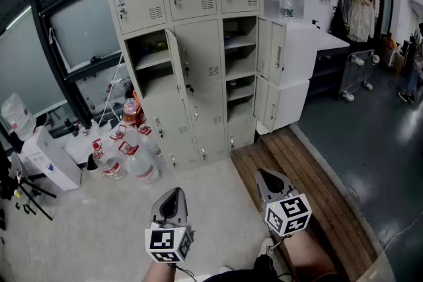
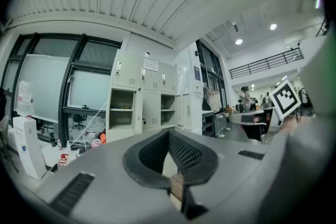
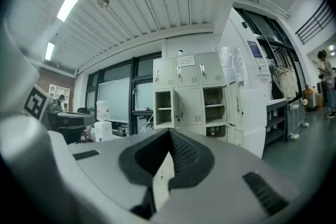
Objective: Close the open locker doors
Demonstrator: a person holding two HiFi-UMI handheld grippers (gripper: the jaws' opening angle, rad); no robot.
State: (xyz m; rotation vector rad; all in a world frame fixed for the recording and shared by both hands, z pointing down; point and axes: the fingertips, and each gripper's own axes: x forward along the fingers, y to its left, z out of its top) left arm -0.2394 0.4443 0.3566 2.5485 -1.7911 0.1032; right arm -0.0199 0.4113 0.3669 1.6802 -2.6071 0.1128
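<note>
The left hand-held gripper (image 1: 173, 200) and right hand-held gripper (image 1: 266, 177) are closed, empty, well apart from the open locker doors (image 1: 272, 44).

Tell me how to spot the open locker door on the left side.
Find the tall beige locker block beside the big windows. In its second row down, the left compartment stands open. Its door sticks straight out, alone and edge-on, above the water bottles; the other two open doors are stacked at the block's right end.

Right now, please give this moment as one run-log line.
left gripper: shut, empty | right gripper: shut, empty | beige metal locker doors: several open, untouched
</note>
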